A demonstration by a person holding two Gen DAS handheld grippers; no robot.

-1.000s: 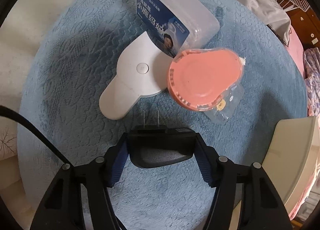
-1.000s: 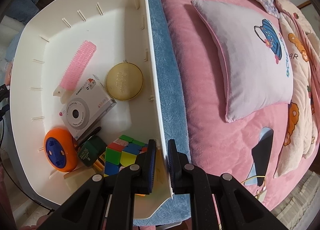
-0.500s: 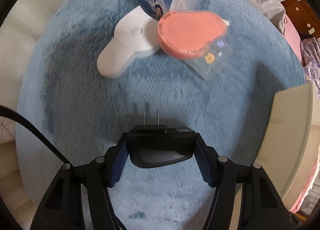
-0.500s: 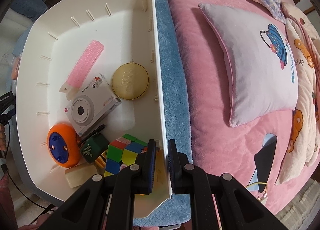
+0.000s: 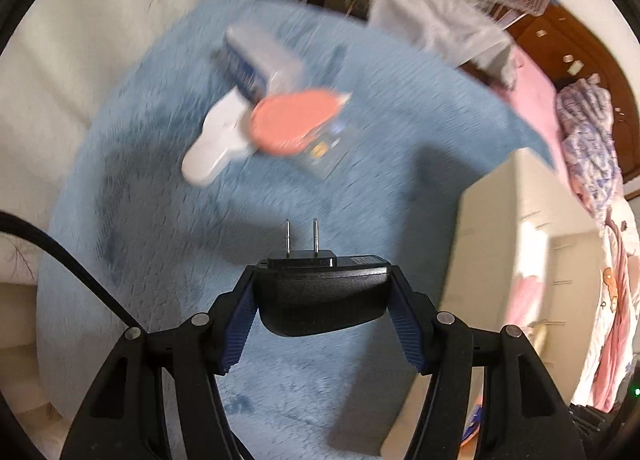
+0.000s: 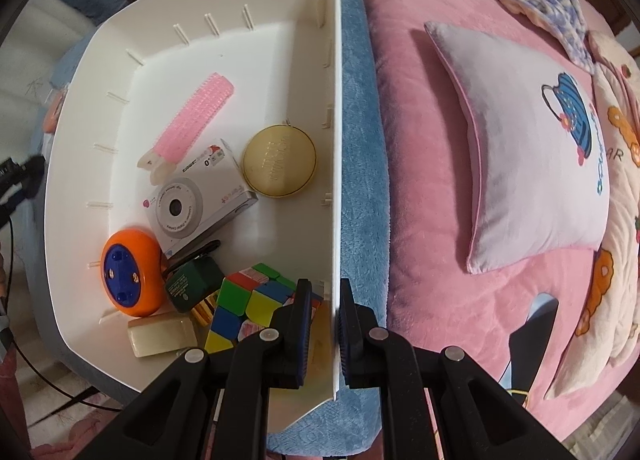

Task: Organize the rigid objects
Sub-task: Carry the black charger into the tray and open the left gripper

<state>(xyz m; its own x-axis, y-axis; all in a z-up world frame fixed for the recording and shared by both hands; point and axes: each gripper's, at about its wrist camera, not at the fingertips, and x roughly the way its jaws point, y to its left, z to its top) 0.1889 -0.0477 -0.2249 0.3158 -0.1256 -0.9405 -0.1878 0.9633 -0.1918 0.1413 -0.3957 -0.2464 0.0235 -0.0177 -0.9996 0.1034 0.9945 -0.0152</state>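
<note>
A black plastic two-pronged power adapter [image 5: 322,296] is pinched between the blue-padded fingers of the left gripper [image 5: 322,314], its metal prongs pointing away from the camera, and it is held in the air above a light-blue plush blanket [image 5: 160,244]. Farther out on that blanket, blurred in the left wrist view, a small cluster is seen: a white flat paddle-shaped plastic device [image 5: 214,142], a round salmon-pink plastic lid [image 5: 294,122] partly over it, a clear plastic pouch [image 5: 326,148] under the lid, and a translucent rectangular box with a blue label [image 5: 260,62] behind them. The cream wall of a storage bin [image 5: 516,228] is visible at the right of that view. The thin side wall of this white plastic bin [image 6: 334,164] is clamped between the nearly closed fingers of the right gripper [image 6: 322,318], so the bin is steadied from above. Already inside it lie a pink bristled hair roller [image 6: 194,118], a silver compact camera [image 6: 196,202], a round gold tin [image 6: 280,166], an orange-and-blue round gadget [image 6: 130,274], a dark green adapter [image 6: 192,284], a multicoloured puzzle cube [image 6: 250,304] and a pale soap-like block [image 6: 162,336]. The step in hand appears to be the carrying of the black adapter to the bin. The next move would call for the adapter to be brought over the open bin, lowered into a free patch of floor, and released, with the wall held firm.
</note>
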